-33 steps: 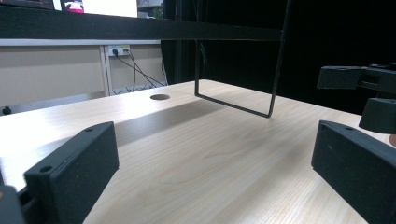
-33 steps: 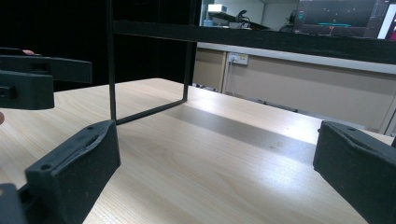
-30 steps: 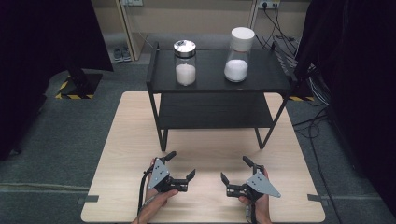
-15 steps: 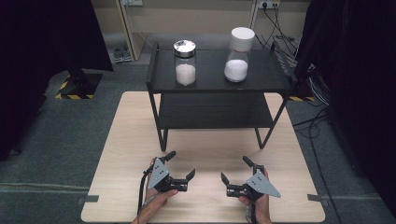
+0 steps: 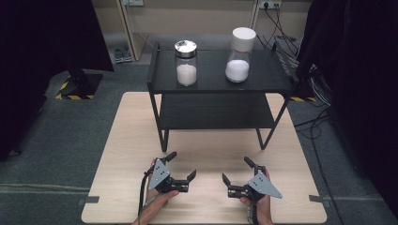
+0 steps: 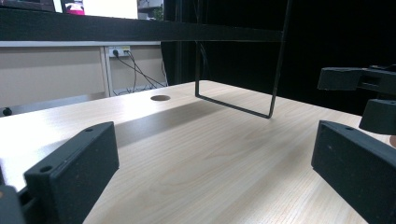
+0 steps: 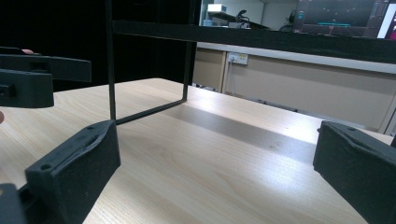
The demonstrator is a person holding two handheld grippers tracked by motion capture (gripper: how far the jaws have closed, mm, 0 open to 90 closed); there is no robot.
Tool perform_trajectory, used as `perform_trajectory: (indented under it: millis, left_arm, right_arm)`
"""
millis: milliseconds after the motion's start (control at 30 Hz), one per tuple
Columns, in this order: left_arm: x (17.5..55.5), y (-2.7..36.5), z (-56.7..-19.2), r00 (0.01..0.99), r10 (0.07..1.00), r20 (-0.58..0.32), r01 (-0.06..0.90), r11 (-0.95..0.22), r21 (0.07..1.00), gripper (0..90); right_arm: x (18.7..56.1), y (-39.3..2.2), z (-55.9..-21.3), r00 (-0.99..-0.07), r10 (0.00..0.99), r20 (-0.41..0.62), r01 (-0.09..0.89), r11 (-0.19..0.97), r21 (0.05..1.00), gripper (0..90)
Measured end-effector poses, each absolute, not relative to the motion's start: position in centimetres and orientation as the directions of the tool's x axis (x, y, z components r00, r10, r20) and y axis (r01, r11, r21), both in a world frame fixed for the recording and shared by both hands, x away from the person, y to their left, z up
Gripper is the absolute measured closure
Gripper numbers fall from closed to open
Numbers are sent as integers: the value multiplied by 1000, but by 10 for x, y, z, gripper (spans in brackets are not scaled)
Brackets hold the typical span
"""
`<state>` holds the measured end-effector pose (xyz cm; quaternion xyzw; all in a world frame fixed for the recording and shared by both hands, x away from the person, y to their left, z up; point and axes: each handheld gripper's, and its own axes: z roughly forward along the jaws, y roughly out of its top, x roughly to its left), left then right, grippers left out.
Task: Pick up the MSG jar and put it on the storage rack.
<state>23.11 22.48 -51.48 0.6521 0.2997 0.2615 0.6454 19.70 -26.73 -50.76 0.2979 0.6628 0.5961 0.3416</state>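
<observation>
Near the table's point(image 5: 131, 140) front edge, the left gripper point(image 5: 180, 165) and right gripper point(image 5: 237, 169) rest apart, jaws spread wide and empty. Beyond them stands a black shelf point(image 5: 220, 84) carrying two jars point(image 5: 186, 63) of white powder.

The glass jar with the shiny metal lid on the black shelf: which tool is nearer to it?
Left. The left tool is almost straight below the jar; the right tool is farther right.

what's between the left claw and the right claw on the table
Nothing: in the high view the left claw and the right claw face each other across a bare strip of the wooden table.
</observation>
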Motion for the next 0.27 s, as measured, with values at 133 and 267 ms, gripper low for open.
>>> perform_trajectory:
  millis: [133, 267]
  left_arm:
    - [231, 225, -514, 684, 728, -44, 52, 12, 999, 1]
    - [231, 225, -514, 684, 728, -42, 49, 12, 999, 1]
  right_arm:
    - [197, -267, -508, -589, 802, -98, -12, 112, 994, 6]
    - [197, -267, -507, -588, 803, -98, -13, 111, 994, 6]
